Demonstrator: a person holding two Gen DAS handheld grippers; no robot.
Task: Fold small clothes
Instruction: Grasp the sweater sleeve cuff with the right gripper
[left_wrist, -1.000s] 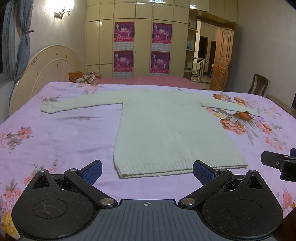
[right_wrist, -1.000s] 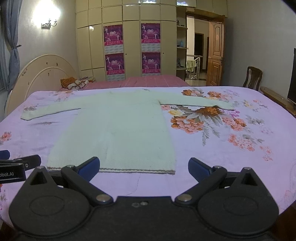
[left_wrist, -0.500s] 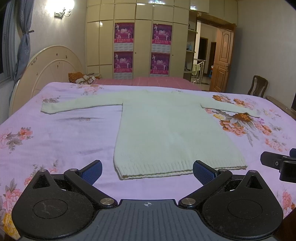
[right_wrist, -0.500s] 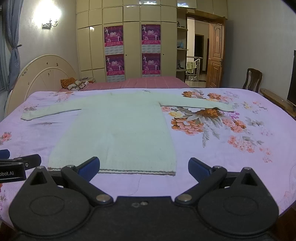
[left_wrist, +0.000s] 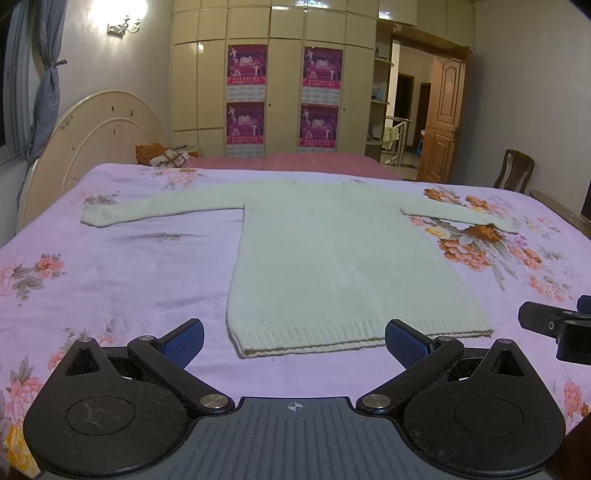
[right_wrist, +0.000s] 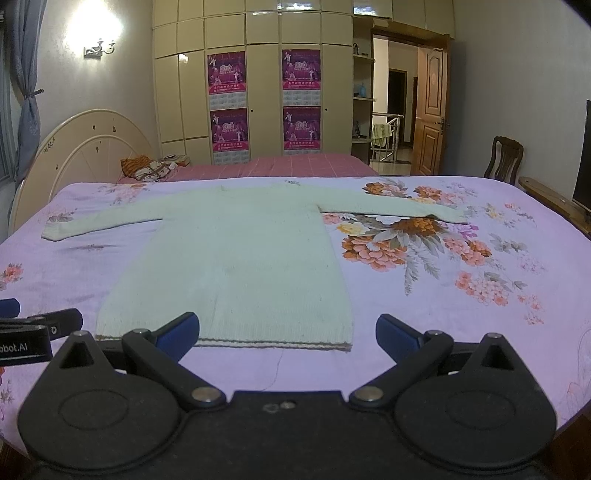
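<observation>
The left tongs are spread wide and grip nothing; their blue pads sit low over the bedspread, just short of the sweater's ribbed hem. The right tongs are equally released and empty, with the hem's right corner lying between their pads. Each pair shows at the edge of the other's view, side by side at the near edge of the bed. The pale green sweater lies flat and unfolded on the lilac flowered bedspread, hem toward the tongs, neck away, both sleeves stretched straight out to the sides. Beyond it stand a cream headboard, a wardrobe with four purple posters, an open wooden door and a chair.
</observation>
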